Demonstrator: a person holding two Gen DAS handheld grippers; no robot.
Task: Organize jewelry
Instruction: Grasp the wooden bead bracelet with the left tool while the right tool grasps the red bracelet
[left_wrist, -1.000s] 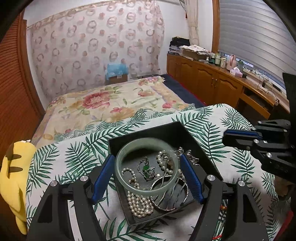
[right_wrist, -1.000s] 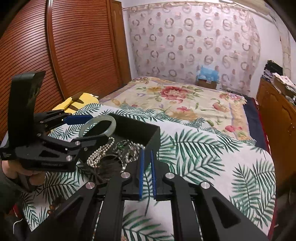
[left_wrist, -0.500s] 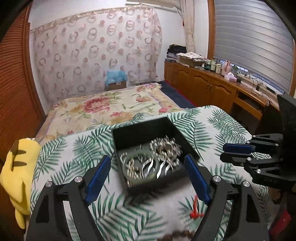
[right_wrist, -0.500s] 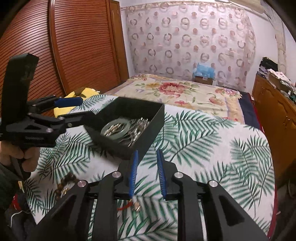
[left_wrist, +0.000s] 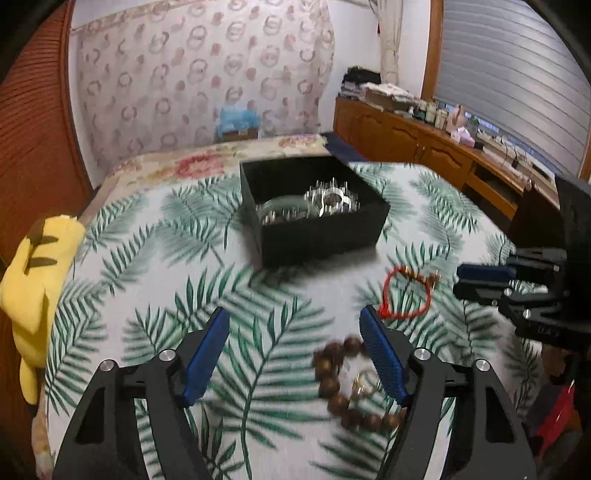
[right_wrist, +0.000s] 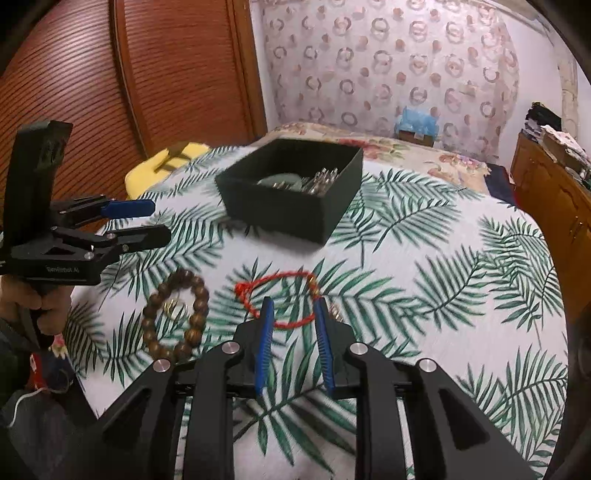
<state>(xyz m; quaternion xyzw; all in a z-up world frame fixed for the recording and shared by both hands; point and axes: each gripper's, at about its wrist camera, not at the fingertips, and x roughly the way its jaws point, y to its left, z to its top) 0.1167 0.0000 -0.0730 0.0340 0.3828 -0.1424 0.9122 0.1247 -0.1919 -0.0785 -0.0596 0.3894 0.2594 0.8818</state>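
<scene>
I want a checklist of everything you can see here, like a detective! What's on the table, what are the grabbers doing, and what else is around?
Surface: palm-leaf cloth covers the table.
Job's things: black box holds a green bangle and silver pieces; wooden bead bracelet and red string bracelet lie loose on the cloth.
Clutter: small gold piece inside the bead loop; too blurred to identify.
Grippers: left gripper open, empty; right gripper open, empty, over the red string bracelet.
Cables: nothing seen.
Surroundings: floral bed, yellow plush toy, wooden cabinets, patterned curtain.
</scene>
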